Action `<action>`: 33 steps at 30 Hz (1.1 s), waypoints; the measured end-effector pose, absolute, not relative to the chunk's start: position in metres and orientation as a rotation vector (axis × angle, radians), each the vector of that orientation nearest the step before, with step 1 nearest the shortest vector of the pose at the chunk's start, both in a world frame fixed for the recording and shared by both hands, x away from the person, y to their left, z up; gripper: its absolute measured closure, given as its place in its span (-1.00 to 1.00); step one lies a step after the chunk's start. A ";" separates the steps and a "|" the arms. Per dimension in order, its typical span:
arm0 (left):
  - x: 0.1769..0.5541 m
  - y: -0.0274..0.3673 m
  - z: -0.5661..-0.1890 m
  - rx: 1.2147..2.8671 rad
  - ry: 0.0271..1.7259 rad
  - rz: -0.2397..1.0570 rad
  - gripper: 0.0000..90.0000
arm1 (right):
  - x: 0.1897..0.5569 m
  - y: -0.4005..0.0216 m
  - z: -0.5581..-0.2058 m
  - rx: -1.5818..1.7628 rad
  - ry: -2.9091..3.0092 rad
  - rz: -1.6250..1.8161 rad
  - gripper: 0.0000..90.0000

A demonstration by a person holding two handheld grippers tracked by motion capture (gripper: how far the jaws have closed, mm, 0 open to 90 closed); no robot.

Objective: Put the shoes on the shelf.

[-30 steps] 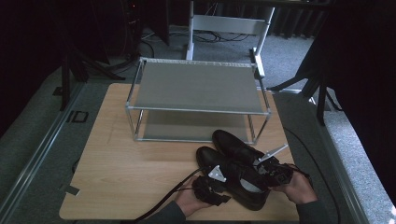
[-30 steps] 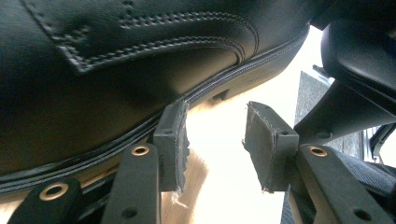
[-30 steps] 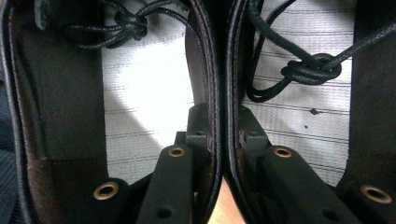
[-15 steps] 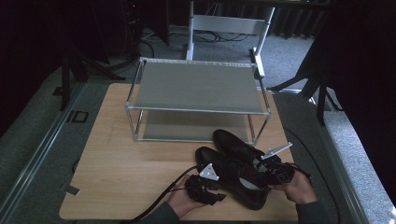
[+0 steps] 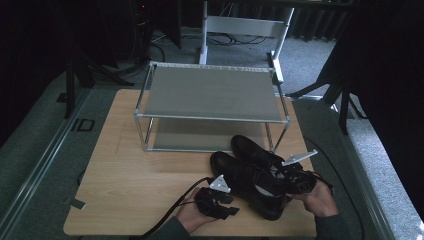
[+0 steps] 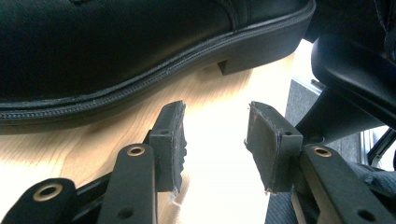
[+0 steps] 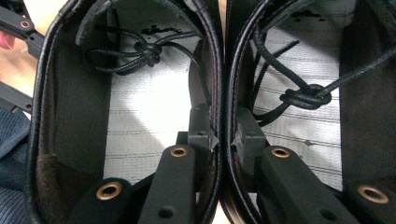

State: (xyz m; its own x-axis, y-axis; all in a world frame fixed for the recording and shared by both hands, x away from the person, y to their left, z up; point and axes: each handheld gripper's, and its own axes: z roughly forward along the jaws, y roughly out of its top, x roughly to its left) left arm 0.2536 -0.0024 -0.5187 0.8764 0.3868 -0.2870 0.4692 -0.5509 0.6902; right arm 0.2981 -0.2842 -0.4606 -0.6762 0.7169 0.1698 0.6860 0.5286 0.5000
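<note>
Right gripper view shows the right gripper (image 7: pixel 223 128) pinching the two touching inner walls of the pair of black shoes (image 5: pixel 252 175), one jaw inside each shoe; the pair sits just in front of the wire shoe rack (image 5: pixel 212 107). The left gripper (image 6: pixel 215 140) hangs spread and empty beside the near shoe's heel. The pinch looks shallow, so on lifting, one shoe's wall could probably slip out and drop.

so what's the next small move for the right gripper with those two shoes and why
Probably lift. The right gripper is shut on the shoes' two adjoining inner walls, one jaw inside each shoe, so both would come up together. The rack stands just behind them, and the left gripper is open beside a sole.
</note>
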 end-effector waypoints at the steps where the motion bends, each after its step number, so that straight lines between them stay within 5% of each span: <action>1: 0.254 -0.002 -0.519 2.218 0.614 -0.129 0.27 | 0.299 -0.284 -0.460 1.242 2.695 0.844 0.79; 33: 0.275 0.033 -0.514 2.145 0.819 0.024 0.29 | 0.338 -0.251 -0.442 1.269 2.629 0.922 0.78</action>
State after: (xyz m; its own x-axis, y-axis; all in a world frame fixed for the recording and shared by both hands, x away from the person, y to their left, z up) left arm 0.2747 0.0325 -0.5143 0.7883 0.5619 -0.2507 0.5463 -0.4517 0.7054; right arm 0.3384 -0.2511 -0.4421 -0.6538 0.7349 0.1801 0.6863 0.4758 0.5500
